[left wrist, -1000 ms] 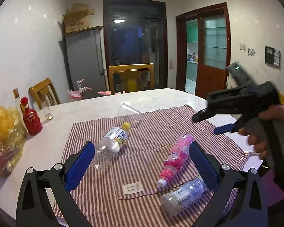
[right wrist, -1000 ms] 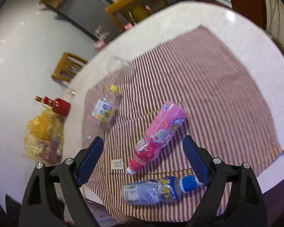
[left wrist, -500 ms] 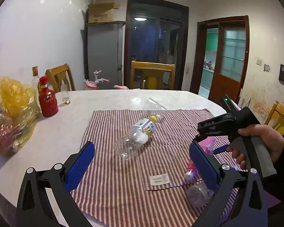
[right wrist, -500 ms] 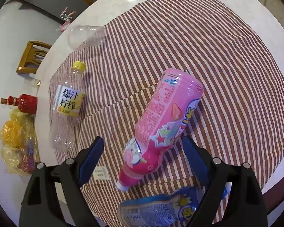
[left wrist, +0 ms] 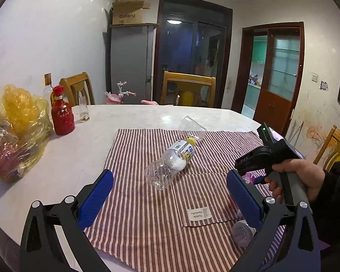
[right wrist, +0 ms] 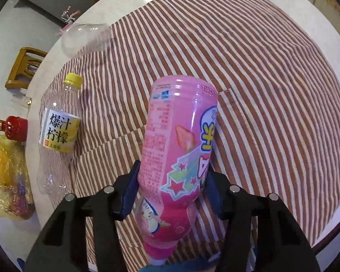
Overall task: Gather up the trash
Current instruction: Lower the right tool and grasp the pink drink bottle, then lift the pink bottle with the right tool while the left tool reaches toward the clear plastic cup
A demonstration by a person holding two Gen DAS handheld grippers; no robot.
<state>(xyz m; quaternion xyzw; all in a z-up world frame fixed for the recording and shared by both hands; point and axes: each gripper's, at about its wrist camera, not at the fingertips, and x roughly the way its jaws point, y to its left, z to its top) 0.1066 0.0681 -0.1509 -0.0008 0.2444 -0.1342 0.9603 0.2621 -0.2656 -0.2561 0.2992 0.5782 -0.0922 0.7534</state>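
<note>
My right gripper (right wrist: 172,181) is shut on a pink bottle (right wrist: 179,140) that lies on the striped cloth (right wrist: 272,90); its blue pads press the bottle's lower body from both sides. A clear bottle with a yellow cap and label (right wrist: 56,131) lies to the left, also in the left wrist view (left wrist: 172,161). A clear plastic cup (right wrist: 86,38) lies on its side at the cloth's far edge (left wrist: 191,128). A bluish bottle (left wrist: 242,232) lies near the cloth's front, partly hidden. My left gripper (left wrist: 170,197) is open and empty above the cloth.
A yellow plastic bag (left wrist: 13,131) sits at the table's left, with a red bottle (left wrist: 62,113) and a small glass (left wrist: 83,110) beside it. Wooden chairs (left wrist: 188,88) stand around the round white table (left wrist: 56,158). A hand holds the right gripper (left wrist: 272,156).
My right gripper moved down onto the pink bottle and closed on it. My left gripper swung left, bringing the bag and red bottle further into view.
</note>
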